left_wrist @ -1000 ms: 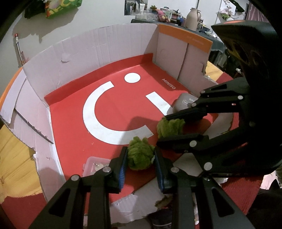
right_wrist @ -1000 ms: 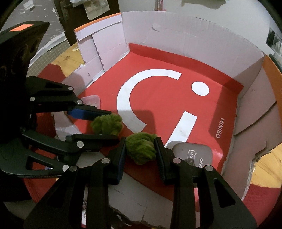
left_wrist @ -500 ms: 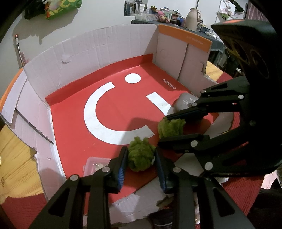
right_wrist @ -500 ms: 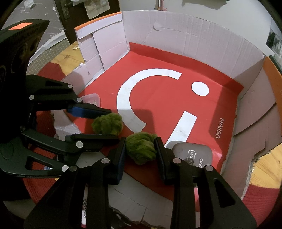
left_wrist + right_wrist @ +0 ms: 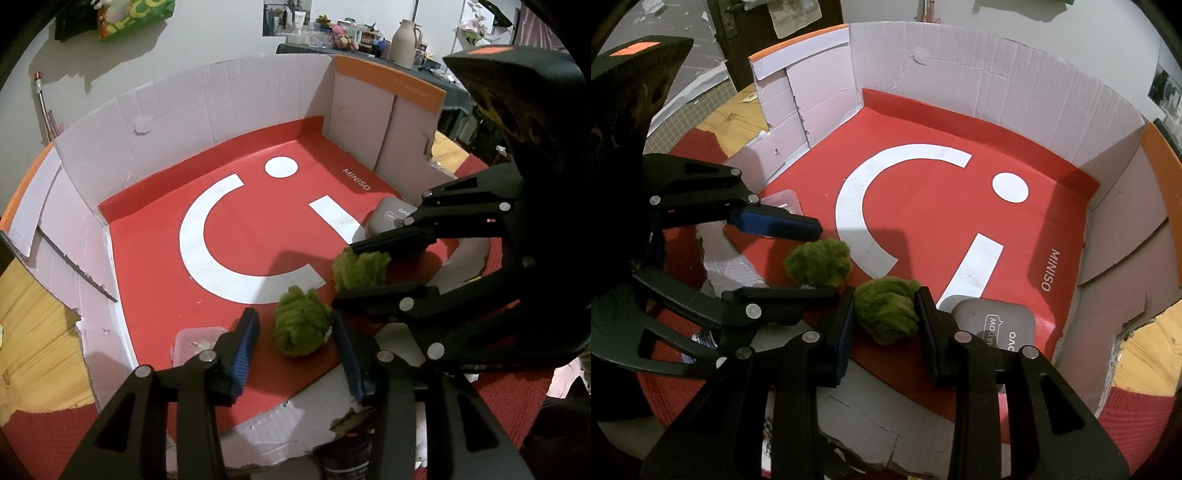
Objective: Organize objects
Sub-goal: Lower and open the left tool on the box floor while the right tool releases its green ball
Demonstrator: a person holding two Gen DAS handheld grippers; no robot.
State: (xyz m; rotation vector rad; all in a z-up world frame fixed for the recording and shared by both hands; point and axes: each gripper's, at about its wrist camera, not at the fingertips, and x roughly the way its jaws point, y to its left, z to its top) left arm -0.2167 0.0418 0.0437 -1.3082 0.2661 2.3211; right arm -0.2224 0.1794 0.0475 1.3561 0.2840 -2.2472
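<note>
Red-floored box (image 5: 155,280): left hand-held gripper (image 5: 295,334) opening around moss clump (image 5: 301,323), right hand-held gripper (image 5: 886,314) seemingly pinching another (image 5: 886,308).

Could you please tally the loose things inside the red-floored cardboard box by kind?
Green fuzzy clumps: 2, one between the opening left jaws, one clamped by the right gripper.
Grey cases: 1.
Clear plastic containers: 1.
Total: 4.

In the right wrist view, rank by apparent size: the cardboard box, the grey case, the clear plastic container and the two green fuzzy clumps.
1. cardboard box
2. grey case, partly hidden
3. The two green clumps, one in the right gripper and one by the left gripper, look alike
4. clear plastic container, mostly hidden, so unsure
</note>
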